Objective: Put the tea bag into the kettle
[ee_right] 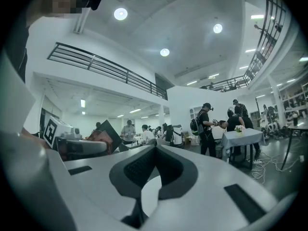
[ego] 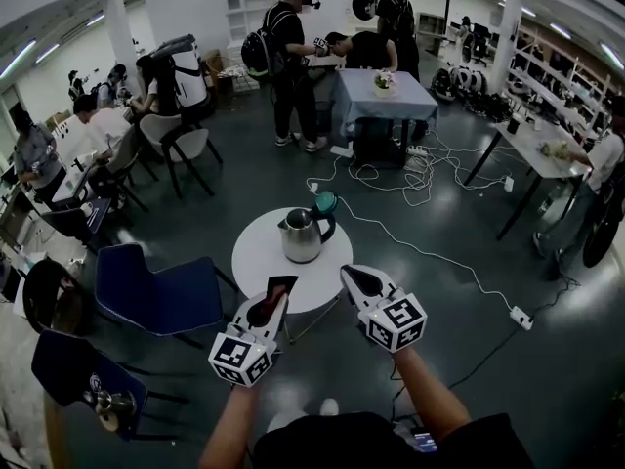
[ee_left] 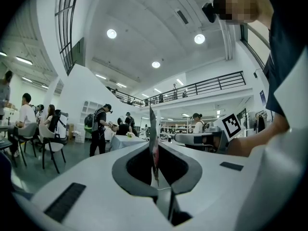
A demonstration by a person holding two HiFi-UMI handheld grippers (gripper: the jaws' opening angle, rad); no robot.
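Left gripper (ego: 274,304) is pinching the tea bag (ee_left: 153,129), and the right gripper (ego: 352,277) is closed on nothing. Kettle (ego: 301,234) sits at 12 o'clock. I'd centre the bag over its mouth before letting go.

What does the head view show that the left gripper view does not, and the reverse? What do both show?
Only the head view: the kettle on the round table, and cables on the floor. Only the left gripper view: the ceiling lamps and the railing. Both: the tea bag pinched in the left tongs, and the right tongs beside them.
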